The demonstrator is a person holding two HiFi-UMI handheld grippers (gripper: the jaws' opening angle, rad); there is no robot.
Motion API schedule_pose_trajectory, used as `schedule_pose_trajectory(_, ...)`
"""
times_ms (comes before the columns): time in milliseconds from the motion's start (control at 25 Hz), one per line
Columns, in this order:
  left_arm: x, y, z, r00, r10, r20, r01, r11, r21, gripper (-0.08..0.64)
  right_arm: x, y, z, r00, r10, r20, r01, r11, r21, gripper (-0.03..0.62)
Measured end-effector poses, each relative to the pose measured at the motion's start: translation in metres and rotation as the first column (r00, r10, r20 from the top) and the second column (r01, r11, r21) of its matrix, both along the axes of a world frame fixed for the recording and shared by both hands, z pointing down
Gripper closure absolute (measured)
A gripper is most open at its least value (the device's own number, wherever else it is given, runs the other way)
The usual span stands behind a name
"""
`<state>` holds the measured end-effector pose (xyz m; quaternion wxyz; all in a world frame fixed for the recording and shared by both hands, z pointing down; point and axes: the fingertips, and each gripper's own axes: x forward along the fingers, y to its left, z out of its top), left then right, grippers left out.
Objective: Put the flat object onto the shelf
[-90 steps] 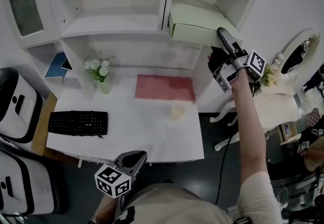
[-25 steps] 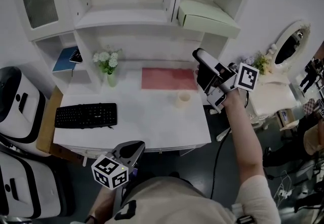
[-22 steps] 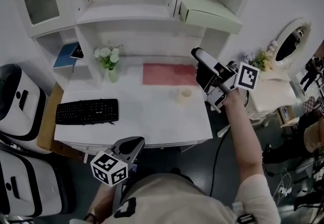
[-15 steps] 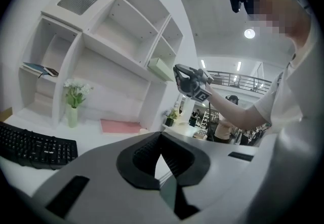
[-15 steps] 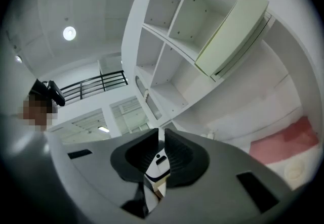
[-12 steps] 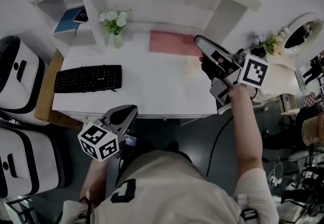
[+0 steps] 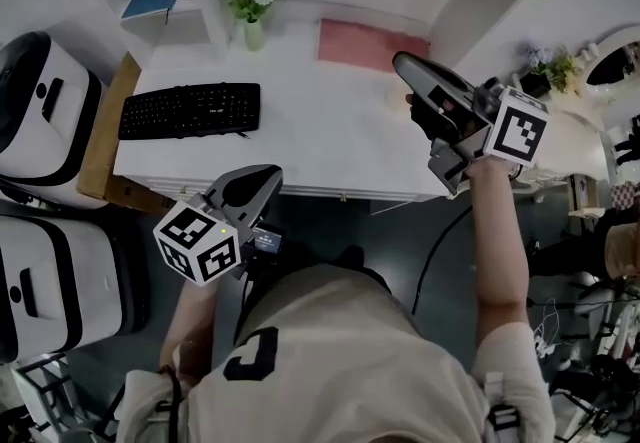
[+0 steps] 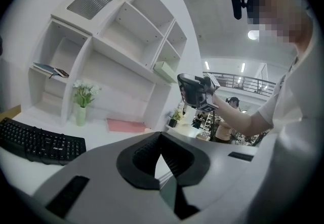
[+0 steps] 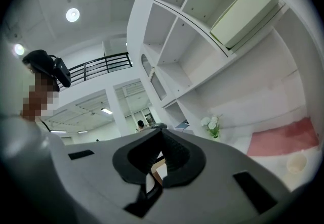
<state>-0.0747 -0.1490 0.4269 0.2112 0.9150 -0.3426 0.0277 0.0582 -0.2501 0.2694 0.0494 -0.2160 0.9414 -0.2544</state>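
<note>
Pale-green flat box [image 9: 248, 10] rests on shelf [image 9: 202, 31] (fingers [image 9: 177, 153] just clenched empty on right gripper [image 9: 161, 134], shut empty on left gripper [image 8: 160, 137])

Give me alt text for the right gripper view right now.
The right gripper, its fingers just closed on nothing, faces a white shelf unit. A pale green flat box lies on an upper shelf; on the desk below are a pink mat, a cup and white flowers.

My right claw [image 7: 404, 62] out ahead, arm stretched behind it, jaws just closed, nothing between. My left claw [image 7: 262, 179] low, close to torso, jaws together, empty.
</note>
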Motion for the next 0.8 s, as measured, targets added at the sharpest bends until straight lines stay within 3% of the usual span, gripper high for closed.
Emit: schedule_pose_trajectory(800,0.008,0.002,0.012,0.998,0.059,-0.018,-0.060,0.998,-0.031,0.546,-0.015,0.024,0.033,1.000,-0.006,0.011,0.007,0.994,-0.107,0.569)
